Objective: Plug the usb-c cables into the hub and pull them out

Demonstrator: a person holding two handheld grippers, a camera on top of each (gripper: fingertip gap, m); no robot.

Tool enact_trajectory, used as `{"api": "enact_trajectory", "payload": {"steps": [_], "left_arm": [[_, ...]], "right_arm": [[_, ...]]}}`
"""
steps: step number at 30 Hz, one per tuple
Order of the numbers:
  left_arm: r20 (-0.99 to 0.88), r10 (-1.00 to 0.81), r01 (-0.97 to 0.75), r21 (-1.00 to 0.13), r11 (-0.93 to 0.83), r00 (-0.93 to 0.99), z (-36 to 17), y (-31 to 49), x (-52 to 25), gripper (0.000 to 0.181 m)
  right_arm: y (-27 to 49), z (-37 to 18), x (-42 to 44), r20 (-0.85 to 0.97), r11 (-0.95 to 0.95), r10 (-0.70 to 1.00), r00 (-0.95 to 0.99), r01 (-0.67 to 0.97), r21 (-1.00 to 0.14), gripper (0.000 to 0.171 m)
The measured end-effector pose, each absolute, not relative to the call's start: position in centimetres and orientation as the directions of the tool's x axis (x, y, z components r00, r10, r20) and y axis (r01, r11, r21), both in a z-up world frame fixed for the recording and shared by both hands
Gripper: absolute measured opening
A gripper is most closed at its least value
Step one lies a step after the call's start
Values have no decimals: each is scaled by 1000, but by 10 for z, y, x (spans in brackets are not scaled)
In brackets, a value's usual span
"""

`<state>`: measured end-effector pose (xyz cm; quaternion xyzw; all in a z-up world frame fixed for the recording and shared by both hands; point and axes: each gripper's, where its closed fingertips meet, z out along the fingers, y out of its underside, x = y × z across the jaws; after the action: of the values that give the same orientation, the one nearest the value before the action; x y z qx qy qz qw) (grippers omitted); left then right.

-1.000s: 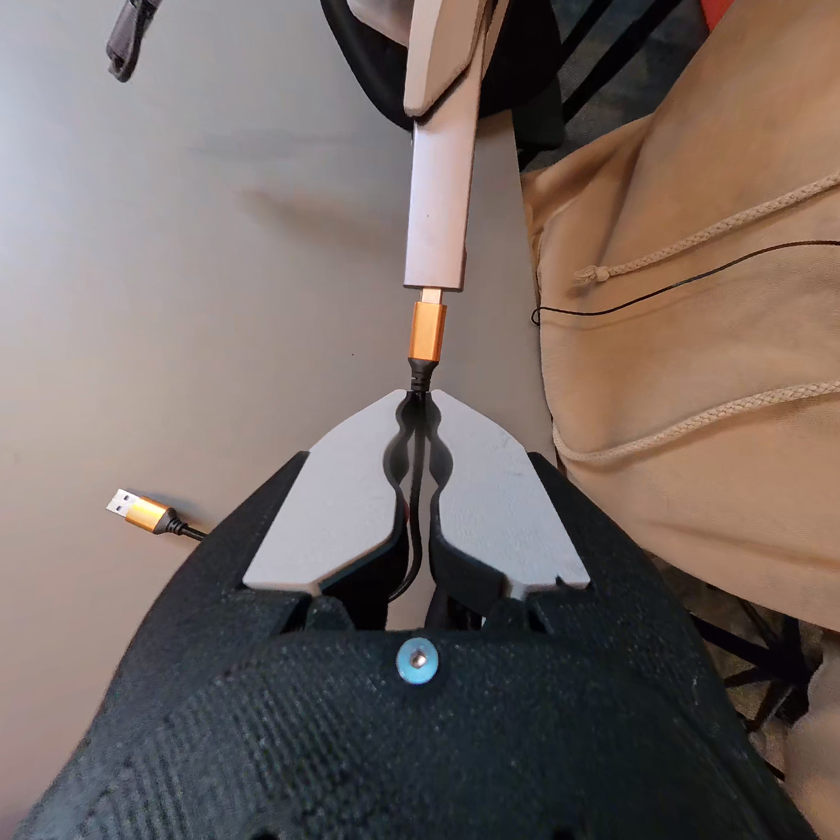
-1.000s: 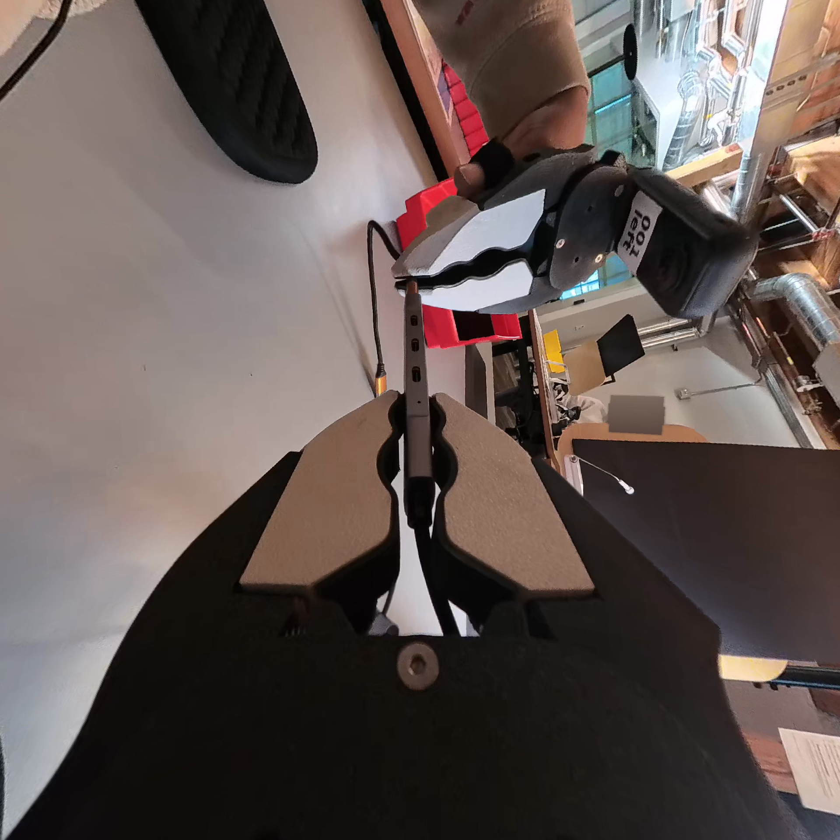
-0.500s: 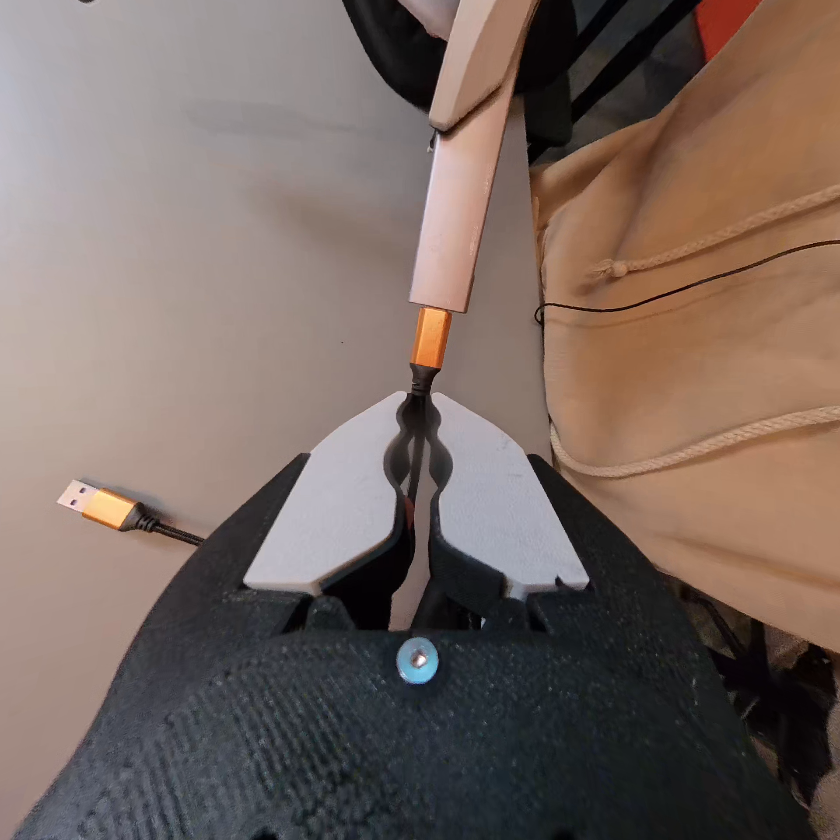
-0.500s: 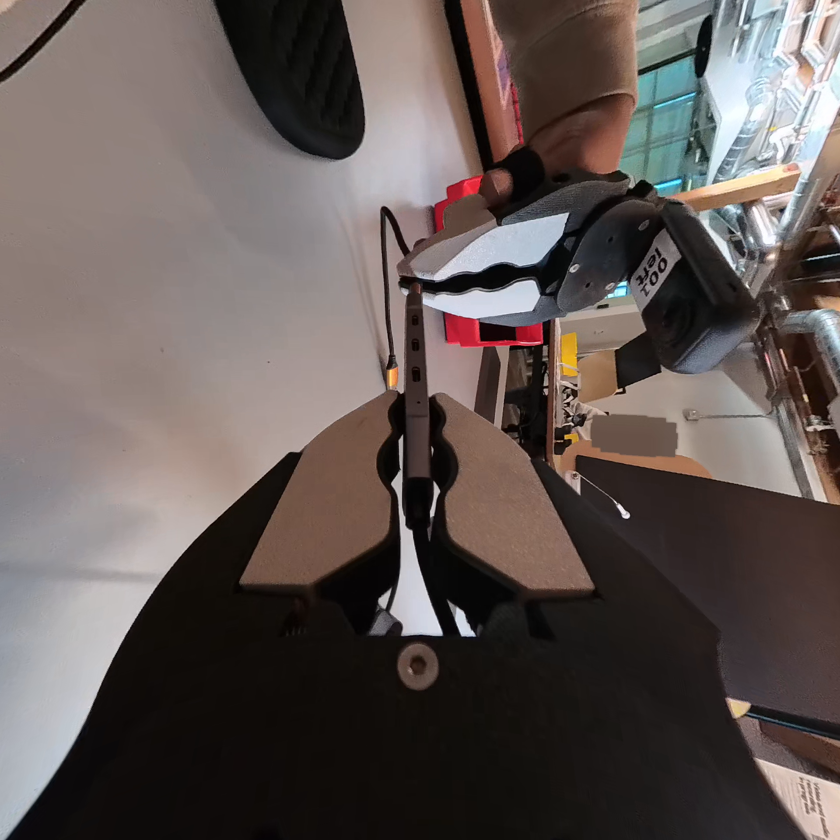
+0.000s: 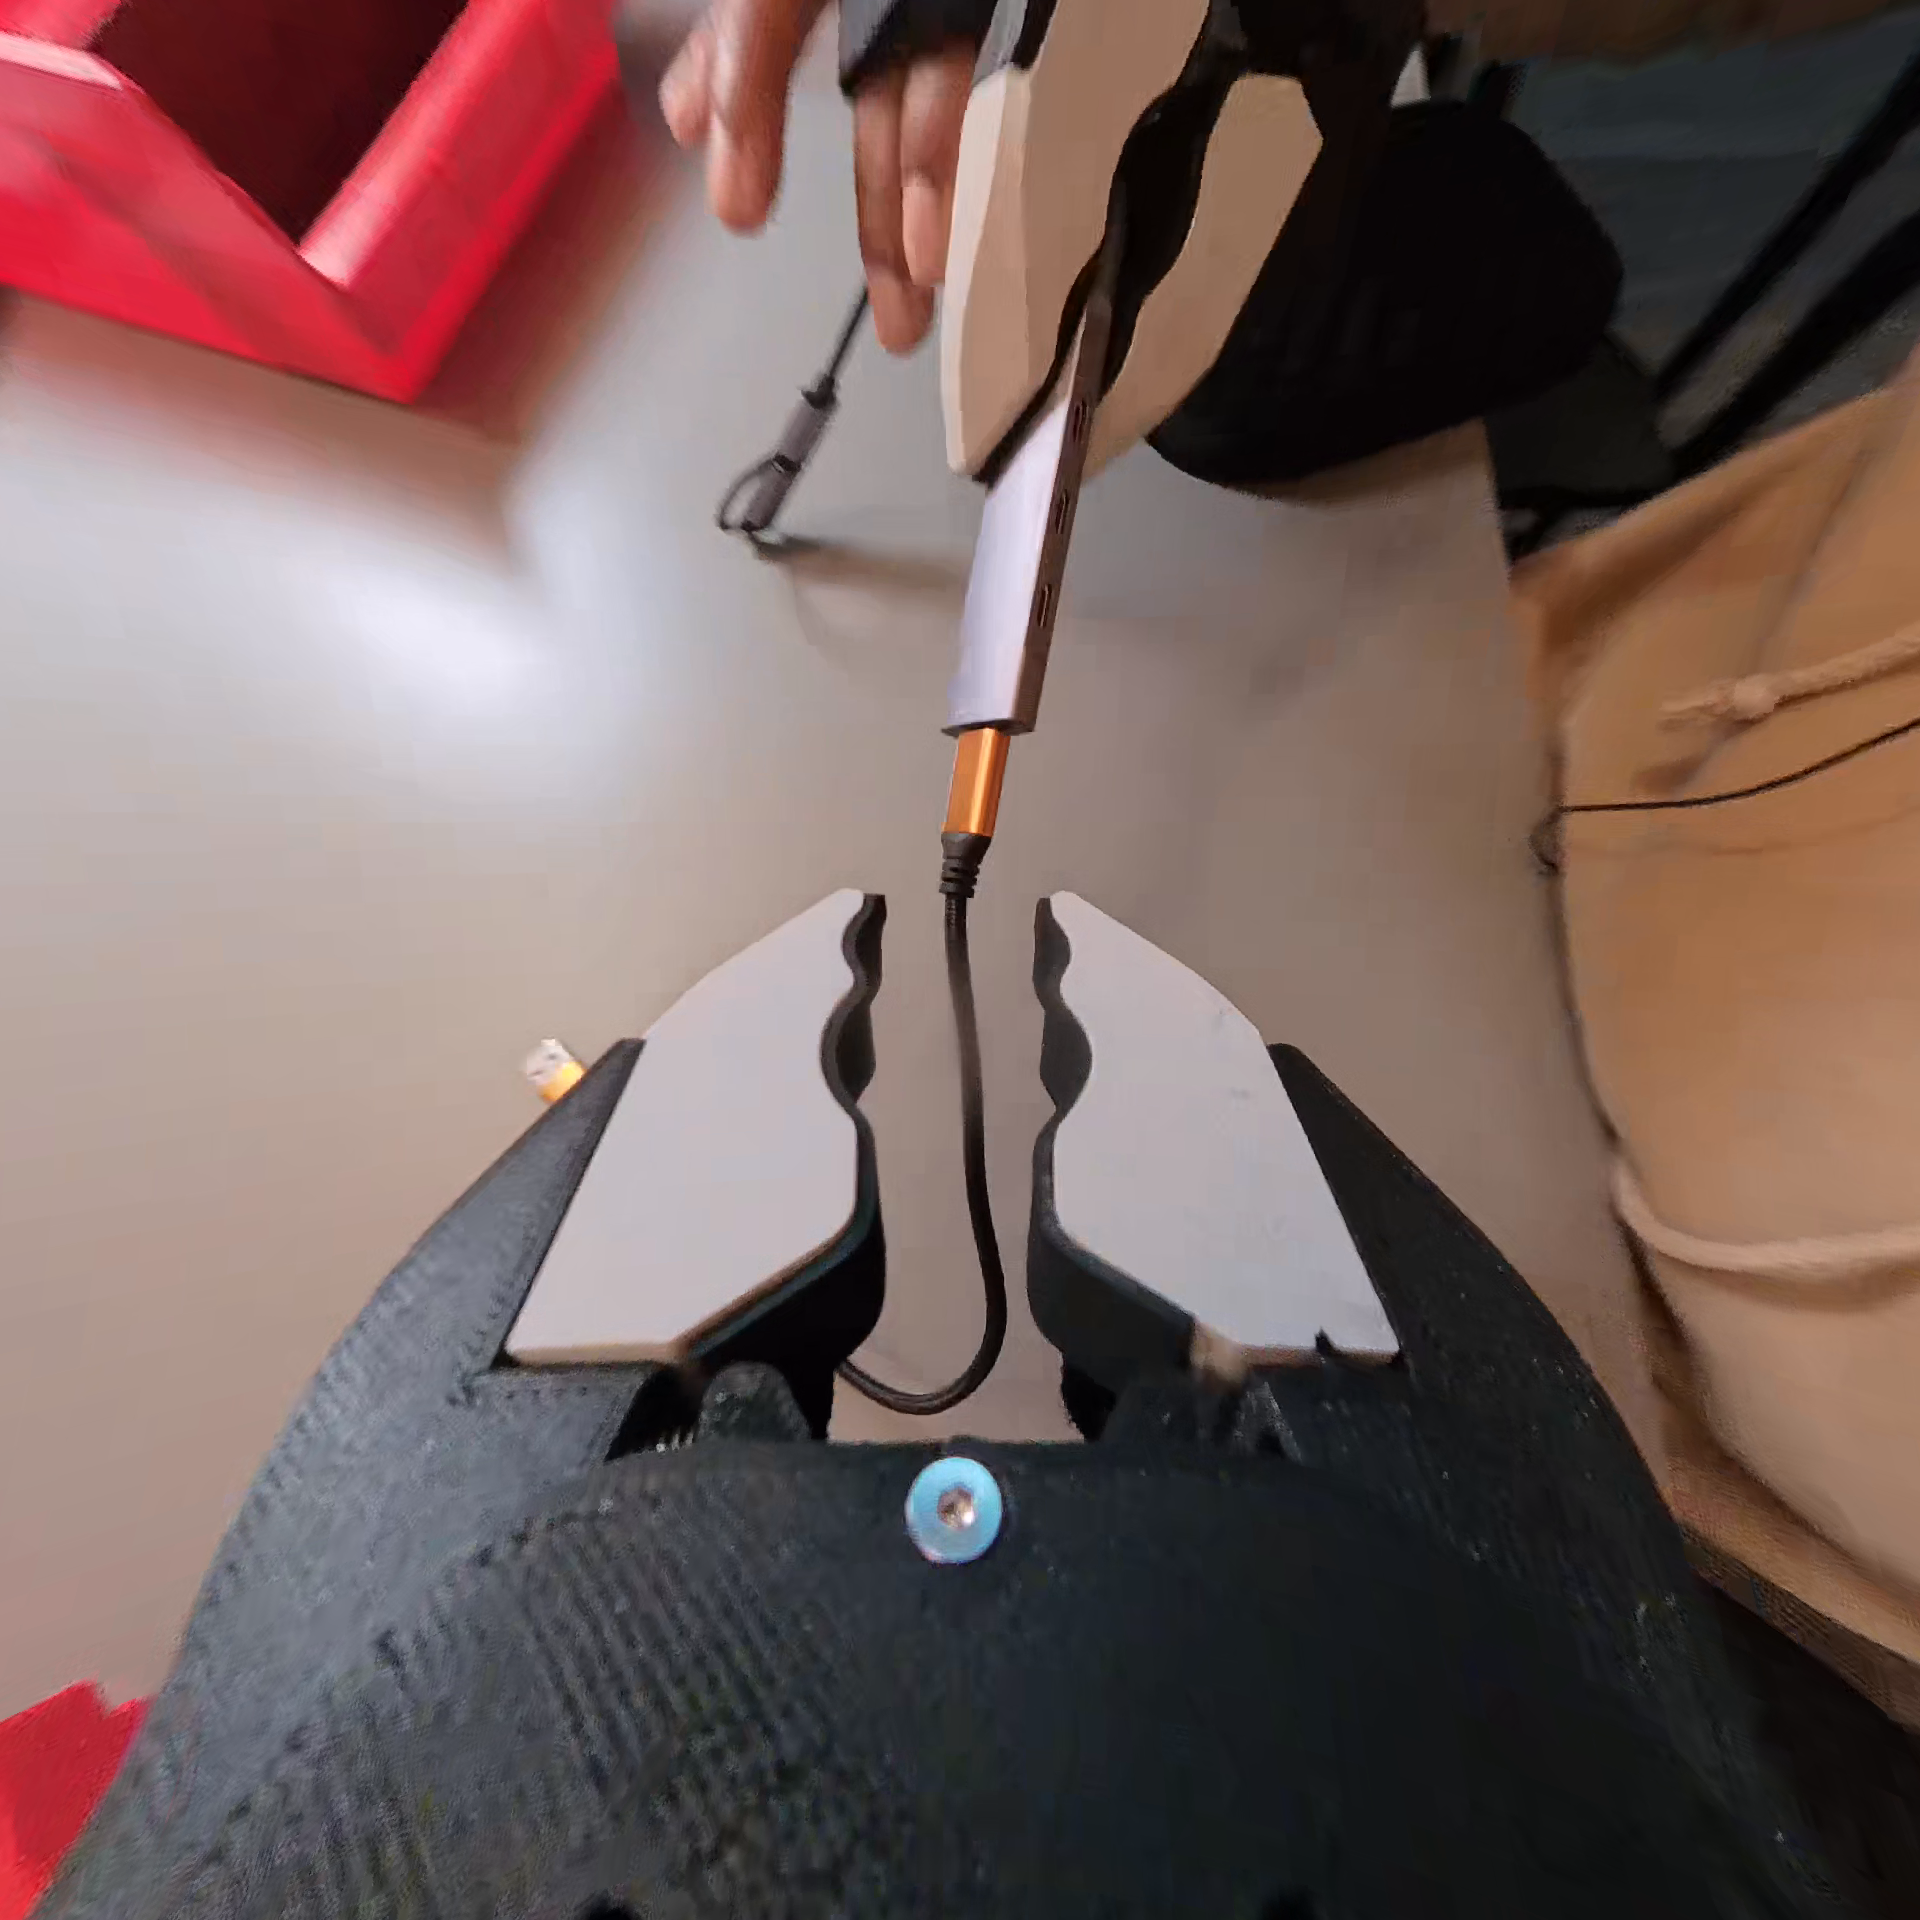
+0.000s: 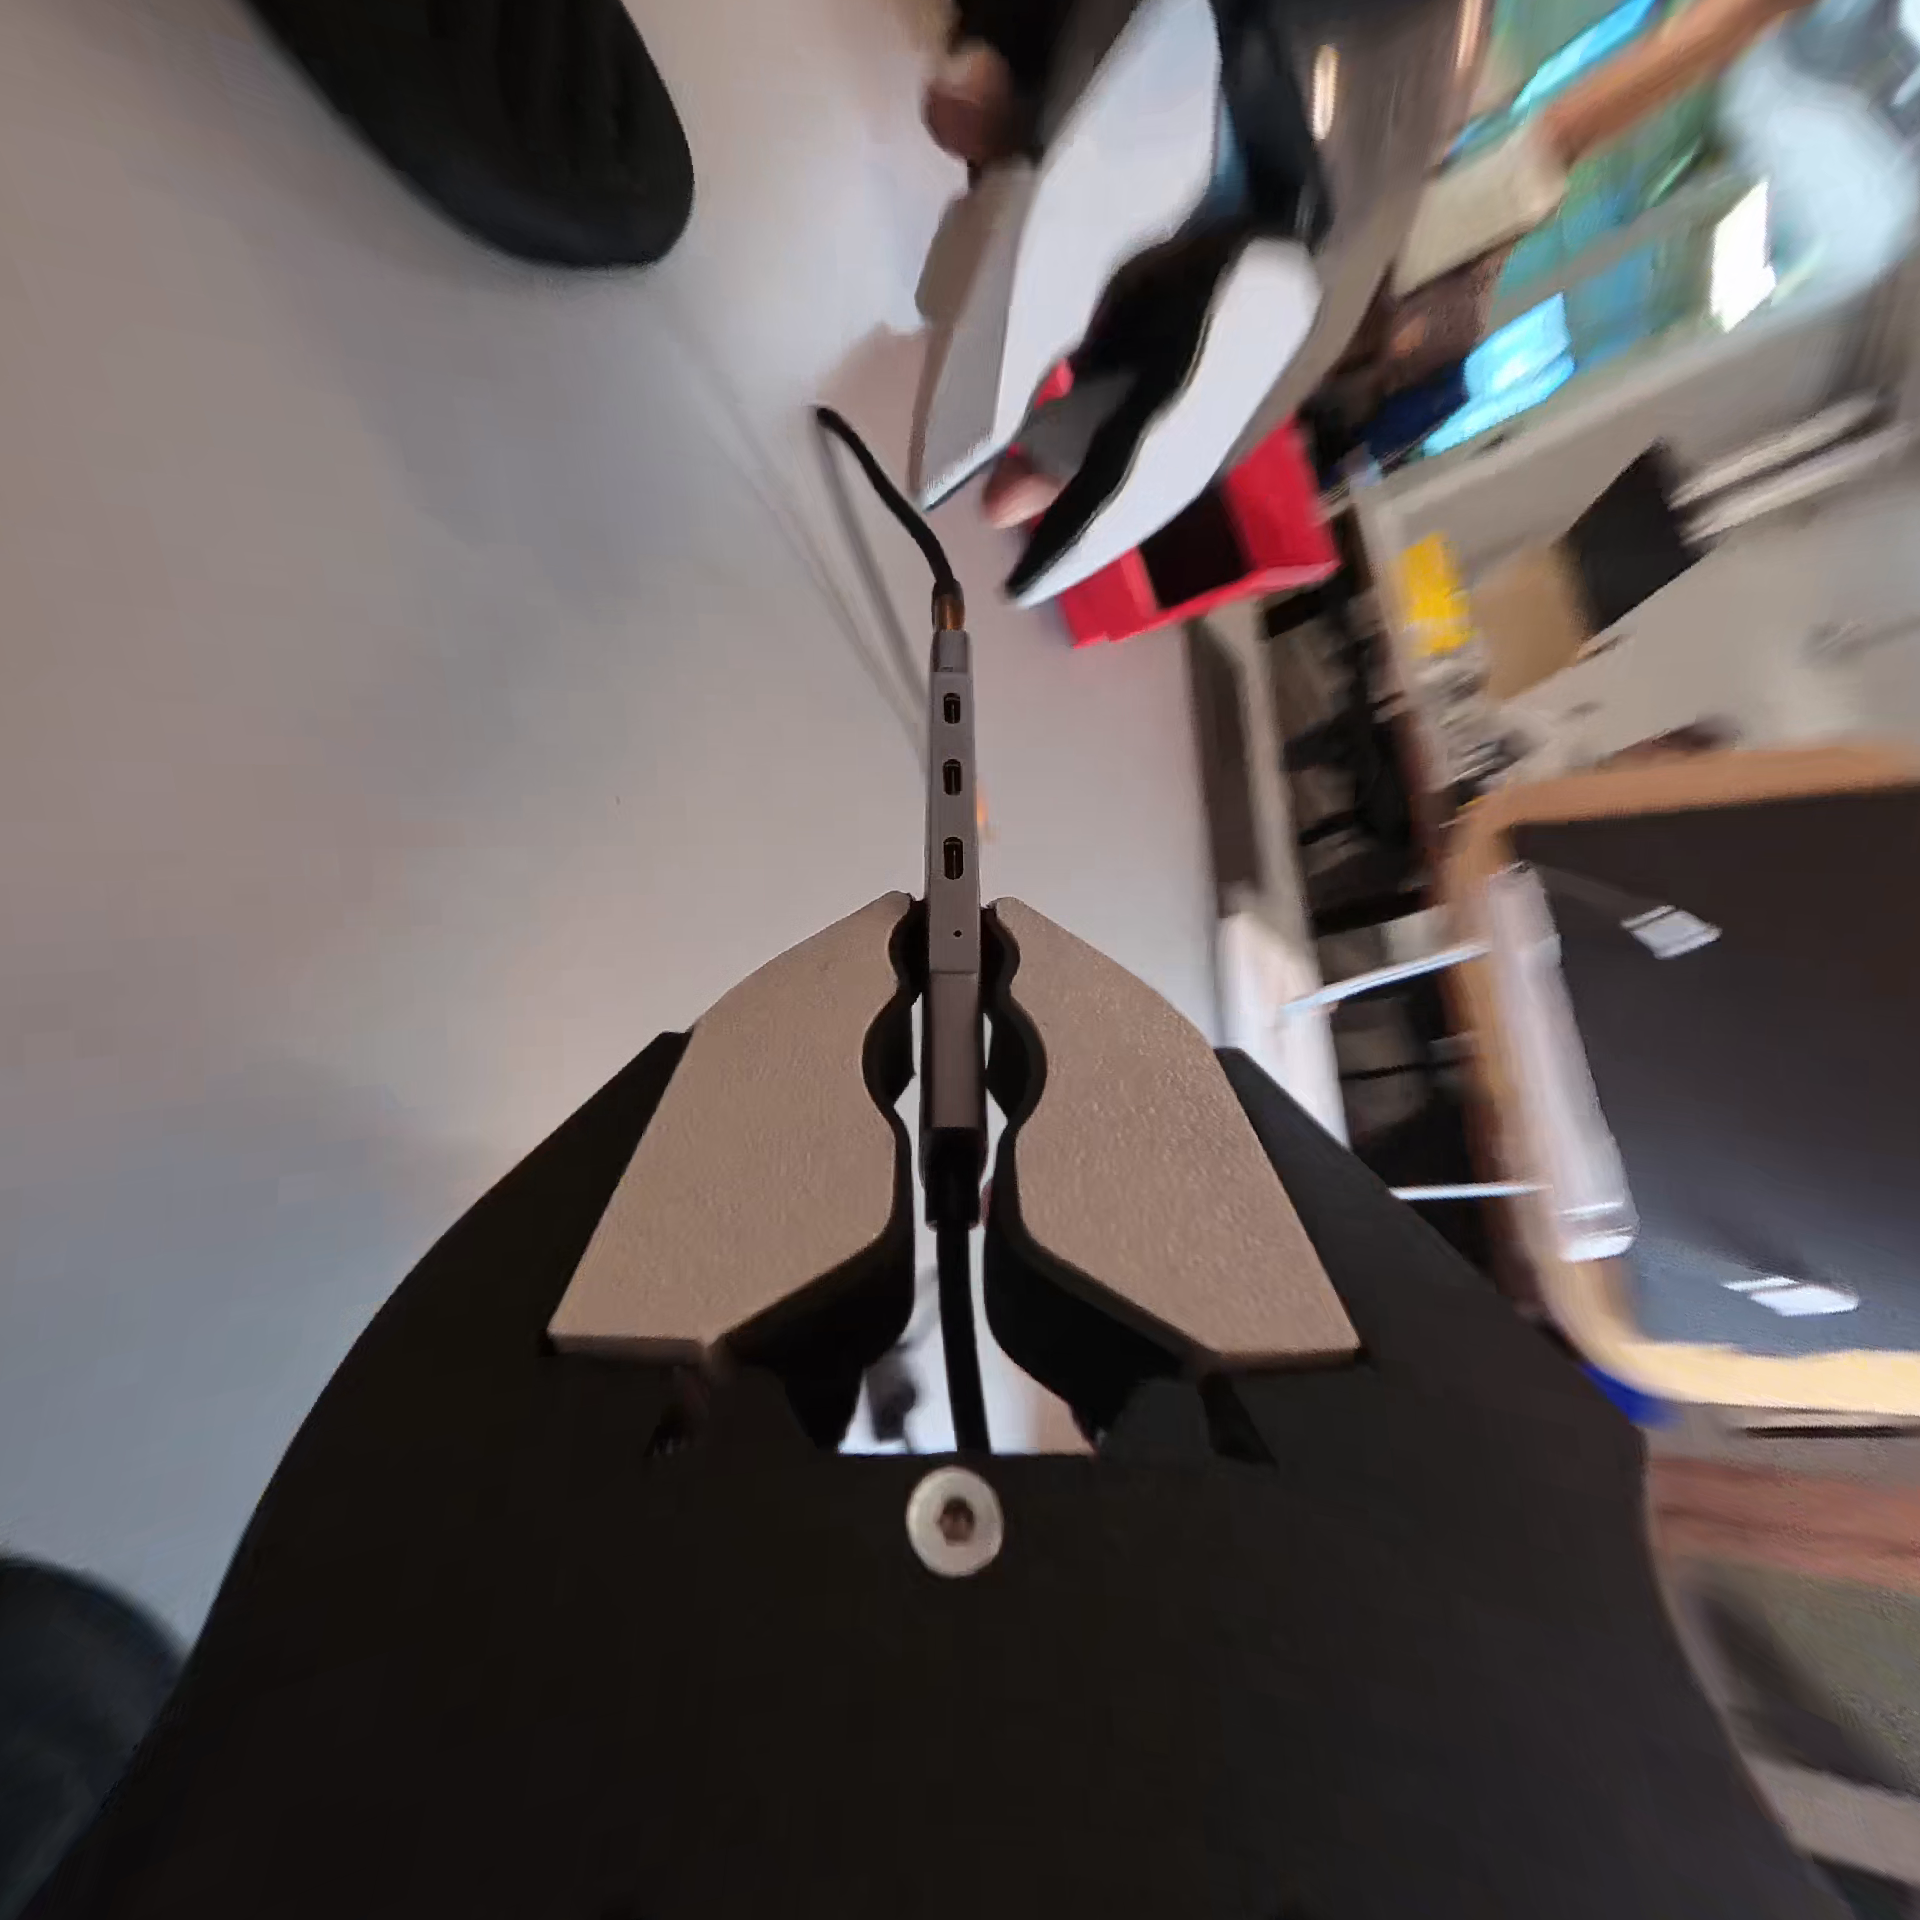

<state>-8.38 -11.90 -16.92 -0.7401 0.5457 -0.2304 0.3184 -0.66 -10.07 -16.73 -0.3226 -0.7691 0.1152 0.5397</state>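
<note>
My right gripper (image 6: 954,906) is shut on the slim grey hub (image 6: 956,779) and holds it above the table. An orange USB-C plug (image 6: 948,613) sits in the hub's far end, with its black cable (image 6: 883,478) curving away. In the left wrist view the same plug (image 5: 977,781) is seated in the hub (image 5: 1013,613). My left gripper (image 5: 961,904) is open just behind it. The cable (image 5: 971,1091) runs loose between the jaws, touching neither. The right gripper (image 5: 1049,447) shows farther off, clamped on the hub. The cable's orange USB-A end (image 5: 551,1070) lies on the table.
A red bin (image 5: 260,156) stands at the far left of the grey table (image 5: 312,831). The hub's own lead (image 5: 790,457) lies beyond. A person's beige hoodie (image 5: 1714,935) fills the right. A black pad (image 6: 520,125) lies on the table. The left gripper (image 6: 977,540) appears blurred.
The plug went fully into the hub. My left gripper then opened, let go of the cable and drew back a little. The right gripper kept its hold on the hub.
</note>
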Motion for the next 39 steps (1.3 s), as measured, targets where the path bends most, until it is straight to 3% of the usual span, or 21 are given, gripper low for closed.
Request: {"api": "enact_trajectory", "payload": {"steps": [6, 10, 14, 18, 20, 23, 27, 31, 35, 39], "left_arm": [[-194, -925, -654, -752, -74, 327, -163, -108, -78, 27], [-261, -911, -664, -748, -18, 320, -158, -93, -72, 10], [-312, -884, -639, -769, 20, 347, -142, -80, -77, 10], [-256, -878, -445, -894, 56, 404, -110, -80, -79, 9], [-194, -892, -318, -946, 60, 408, -95, -82, -82, 9], [-81, -921, -130, -991, 33, 382, -76, -84, -90, 9], [38, -953, 75, -997, -16, 302, -60, -87, -97, 9], [156, -968, 214, -970, -113, 198, -63, -88, -89, 9], [220, -965, 213, -959, -187, 145, -82, -88, -70, 9], [239, -960, 183, -960, -211, 148, -96, -88, -60, 9]], "right_arm": [[-90, -170, -24, 428, 480, 876, -221, 482, -733, 9], [-89, -159, -46, 260, 367, 929, -264, 554, -748, 9], [-77, -137, -57, 223, 322, 944, -242, 541, -777, 9], [-78, -82, -60, 163, 210, 971, -174, 298, -931, 15], [-73, -50, -52, 118, 137, 982, -144, 125, -983, 39], [-59, -31, -30, 72, 67, 989, -128, -45, -997, 59], [-44, -39, -14, -7, -24, 989, -151, -111, -994, 70], [-59, -43, -29, -1, -24, 980, -198, -115, -993, 64], [-83, -59, -62, 48, 40, 976, -211, -45, -998, 48], [-85, -75, -71, 59, 63, 979, -193, 14, -998, 13]]}}
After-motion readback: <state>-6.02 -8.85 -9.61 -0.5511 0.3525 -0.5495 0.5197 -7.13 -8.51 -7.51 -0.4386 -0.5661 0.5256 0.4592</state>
